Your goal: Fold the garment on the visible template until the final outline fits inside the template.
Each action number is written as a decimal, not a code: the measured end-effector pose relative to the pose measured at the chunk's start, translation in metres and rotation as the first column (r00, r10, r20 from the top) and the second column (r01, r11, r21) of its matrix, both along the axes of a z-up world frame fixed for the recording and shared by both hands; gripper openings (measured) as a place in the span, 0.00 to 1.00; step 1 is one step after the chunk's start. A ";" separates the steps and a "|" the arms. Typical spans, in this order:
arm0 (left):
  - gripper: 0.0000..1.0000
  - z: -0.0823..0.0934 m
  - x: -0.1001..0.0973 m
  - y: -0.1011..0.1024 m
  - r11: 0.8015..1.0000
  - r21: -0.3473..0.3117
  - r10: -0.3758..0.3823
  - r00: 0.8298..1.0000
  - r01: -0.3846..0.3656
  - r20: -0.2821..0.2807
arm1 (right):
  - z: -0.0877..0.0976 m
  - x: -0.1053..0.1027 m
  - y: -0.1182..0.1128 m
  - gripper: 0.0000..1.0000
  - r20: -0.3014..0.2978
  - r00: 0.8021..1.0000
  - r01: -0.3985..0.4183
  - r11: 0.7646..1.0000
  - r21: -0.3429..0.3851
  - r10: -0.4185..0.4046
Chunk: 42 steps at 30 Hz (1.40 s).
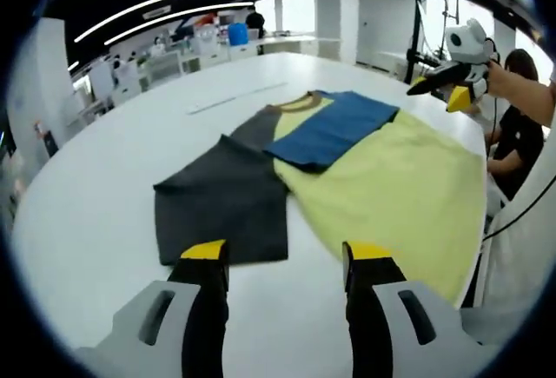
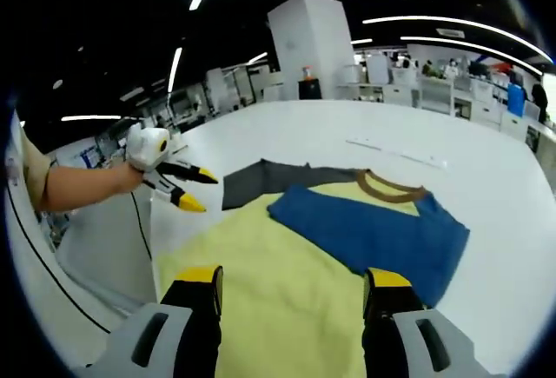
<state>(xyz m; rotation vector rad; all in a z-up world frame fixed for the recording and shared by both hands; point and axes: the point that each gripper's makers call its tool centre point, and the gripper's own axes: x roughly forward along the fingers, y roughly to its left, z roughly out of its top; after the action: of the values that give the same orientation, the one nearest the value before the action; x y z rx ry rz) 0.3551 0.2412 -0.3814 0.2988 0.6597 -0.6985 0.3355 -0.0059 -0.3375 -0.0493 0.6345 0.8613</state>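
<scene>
In the left gripper view, your left gripper [image 1: 282,261] hangs just above the table [image 1: 87,222] with its jaws spread wide and nothing between them. Just past its tips lies the shirt [image 1: 391,178], spread flat: a dark grey sleeve [image 1: 221,204] nearest the left jaw, the yellow body to the right, and a blue sleeve [image 1: 334,126] folded across the chest. The brown collar [image 1: 300,100] lies at the far end.

In the right gripper view, your right gripper [image 2: 294,289] is over the yellow body of the shirt [image 2: 261,282], jaws wide apart and holding nothing. Beyond them the blue sleeve [image 2: 373,235] lies across the cloth, then the collar [image 2: 391,189] and grey sleeve [image 2: 269,180]. Your left gripper [image 2: 187,189] shows at the left, open, off the shirt's edge.

Farther back stand a white pillar [image 2: 308,43] and desks [image 2: 434,91].
</scene>
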 end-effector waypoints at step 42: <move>0.26 -0.031 0.032 -0.014 0.994 0.098 -0.054 0.998 0.057 -0.033 | -0.015 -0.039 -0.060 0.64 -0.032 0.997 0.072 0.997 -0.041 -0.074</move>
<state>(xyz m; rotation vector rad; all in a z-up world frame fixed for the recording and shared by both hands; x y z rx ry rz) 0.3868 0.2268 -0.4128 0.4001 0.7185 -0.7255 0.2964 -0.0660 -0.3526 -0.0468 0.6812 0.7806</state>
